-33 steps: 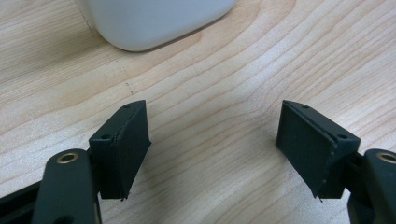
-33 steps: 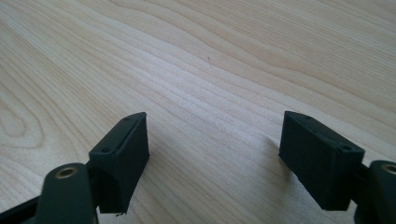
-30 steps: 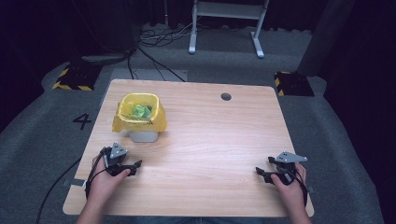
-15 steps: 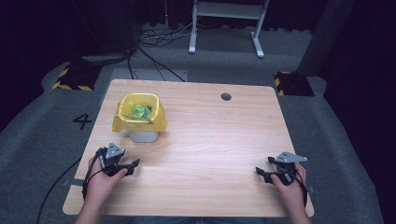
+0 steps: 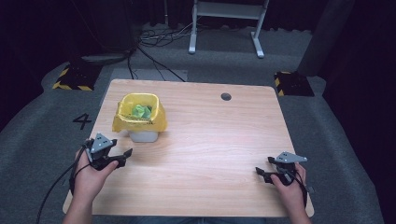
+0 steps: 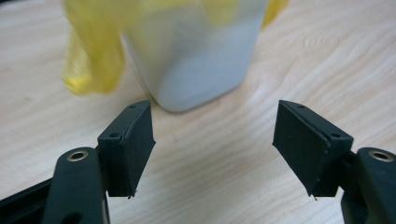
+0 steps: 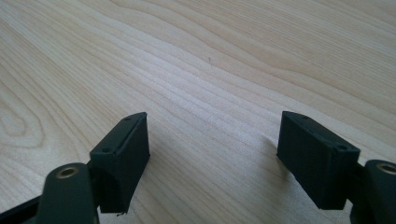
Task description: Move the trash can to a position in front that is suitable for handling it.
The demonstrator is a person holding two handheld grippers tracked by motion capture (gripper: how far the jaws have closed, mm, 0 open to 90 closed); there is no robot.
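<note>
Both grippers rest low on the worktop, jaws spread wide and empty; the left gripper faces the bin just ahead, the right gripper well apart.

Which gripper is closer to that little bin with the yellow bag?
Left. The left gripper sits just in front of the bin; the right gripper rests far across the table.

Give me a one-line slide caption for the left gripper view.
Open left gripper low over the wooden table, facing the white bin and its yellow liner.
</note>
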